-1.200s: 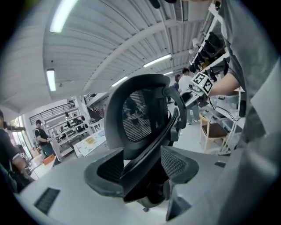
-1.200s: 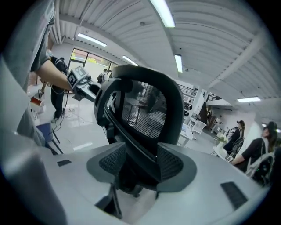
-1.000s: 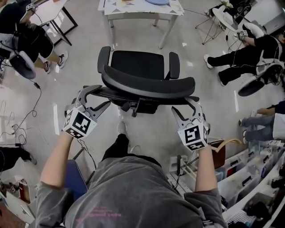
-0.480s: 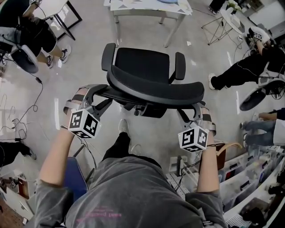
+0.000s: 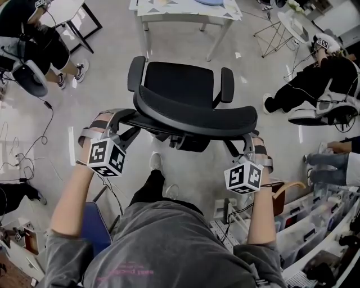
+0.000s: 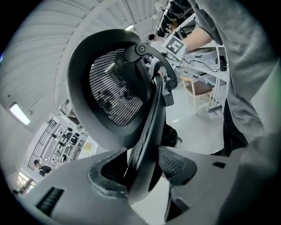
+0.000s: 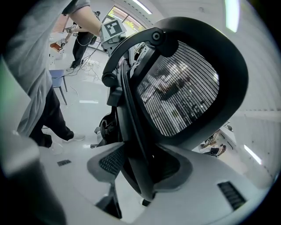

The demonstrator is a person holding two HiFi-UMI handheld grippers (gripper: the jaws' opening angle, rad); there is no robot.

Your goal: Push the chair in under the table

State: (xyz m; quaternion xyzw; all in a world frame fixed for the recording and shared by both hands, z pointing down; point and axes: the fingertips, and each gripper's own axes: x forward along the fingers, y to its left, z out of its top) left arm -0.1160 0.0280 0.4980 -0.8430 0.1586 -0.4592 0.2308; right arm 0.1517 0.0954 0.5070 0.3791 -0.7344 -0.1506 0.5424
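A black office chair stands with its seat (image 5: 180, 84) facing a white table (image 5: 185, 16) at the top of the head view, apart from it. Its mesh backrest (image 5: 194, 112) is nearest me. My left gripper (image 5: 121, 121) straddles the backrest's left end; its jaws are closing with the frame edge (image 6: 147, 132) between them, and a thin gap still shows at one pad. My right gripper (image 5: 247, 140) is at the right end, its jaws (image 7: 140, 169) shut on the frame edge (image 7: 131, 132). The mesh (image 7: 184, 88) fills both gripper views.
Seated people are at the upper left (image 5: 34, 45) and the right (image 5: 315, 73). Cables (image 5: 28, 152) lie on the floor at left. A blue chair (image 5: 93, 225) is behind my left arm, storage bins (image 5: 320, 219) at the lower right. My shoe (image 5: 154, 162) is under the backrest.
Both grippers have rolled and sunk slightly along the backrest ends, their marker cubes turning. The left jaws have narrowed around the frame edge. The chair sits a little further right in view.
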